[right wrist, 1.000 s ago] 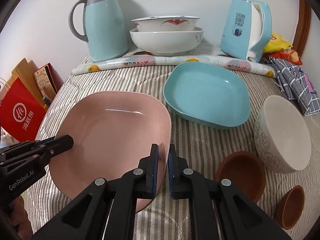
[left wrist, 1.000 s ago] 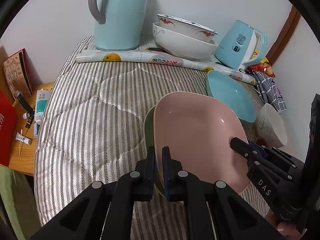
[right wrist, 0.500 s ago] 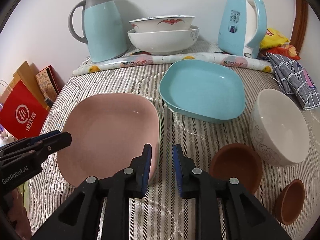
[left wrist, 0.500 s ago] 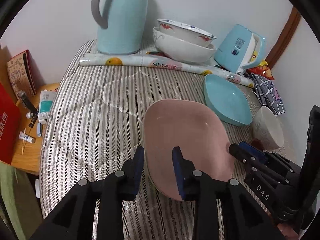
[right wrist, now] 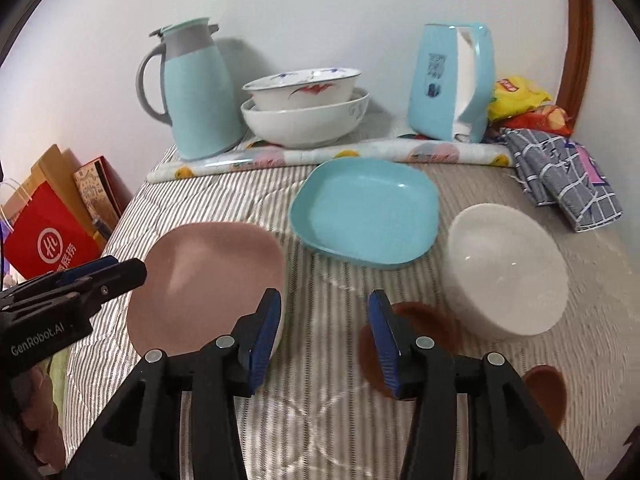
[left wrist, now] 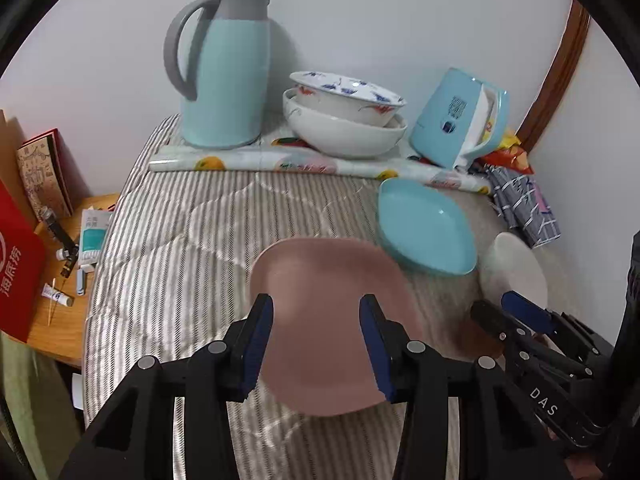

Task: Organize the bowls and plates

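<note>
A striped quilted cover spreads over the bed, with the pink plate lying flat nearest, the blue plate and white bowl just beyond, and stacked bowls between a jug and kettle against the white wall. A second ago both grippers pinched the pink plate's rim; now the left gripper and right gripper have their fingers spread wide and off it. The brown dishes are blurred and partly hidden behind the right fingers.
</note>
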{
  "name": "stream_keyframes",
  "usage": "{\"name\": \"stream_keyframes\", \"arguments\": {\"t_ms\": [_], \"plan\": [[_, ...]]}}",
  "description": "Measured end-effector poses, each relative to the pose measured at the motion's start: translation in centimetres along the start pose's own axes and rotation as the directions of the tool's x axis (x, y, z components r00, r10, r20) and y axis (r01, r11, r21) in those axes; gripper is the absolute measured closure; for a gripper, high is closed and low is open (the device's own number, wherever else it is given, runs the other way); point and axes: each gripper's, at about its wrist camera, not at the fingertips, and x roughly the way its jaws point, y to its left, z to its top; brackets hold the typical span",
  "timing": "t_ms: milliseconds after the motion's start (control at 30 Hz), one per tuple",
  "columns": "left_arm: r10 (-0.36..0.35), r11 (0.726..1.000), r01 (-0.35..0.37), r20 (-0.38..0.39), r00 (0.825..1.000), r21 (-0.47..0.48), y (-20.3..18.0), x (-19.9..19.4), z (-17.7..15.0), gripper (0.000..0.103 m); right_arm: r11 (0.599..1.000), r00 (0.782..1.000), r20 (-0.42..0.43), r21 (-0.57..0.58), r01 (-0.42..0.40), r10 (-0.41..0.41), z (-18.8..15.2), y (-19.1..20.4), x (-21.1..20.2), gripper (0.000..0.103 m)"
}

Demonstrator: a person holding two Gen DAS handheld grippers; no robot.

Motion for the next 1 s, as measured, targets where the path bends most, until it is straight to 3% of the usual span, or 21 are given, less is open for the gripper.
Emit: {"name": "stream_keyframes", "arguments": {"t_ms": [300, 400, 600, 1000], "plan": [[-0.013, 1.0, 0.012, 0.041, 0.999, 0.013, -2.5, 0.3, 2.5, 0.06, 0.998, 0.999, 0.039, 0.055, 0.028, -0.03, 2.9, -4.1, -1.3, 0.055], [-0.042, 0.999, 0.043, 0.022, 0.999, -0.004, -3.0, 1.2, 3.6, 0.06, 0.998, 0.999, 0.029, 0.06, 0.024, -0.025, 4.2, -5.2, -0.8, 0.055], [-0.007, 0.999, 0.008, -0.026, 1.0, 0.042, -4.7, 3.5, 5.2, 0.06, 0.998, 0.999, 0.016, 0.047, 0.041, -0.042, 6.3, -6.7, 0.8, 0.055], [-0.028, 0.999, 0.031, -0.123, 0.992, 0.019, -5.3, 9.4, 7.1, 0.06, 0.996, 0.996, -0.012, 0.035, 0.086, -0.086, 8.7, -8.4, 5.6, 0.058]]}}
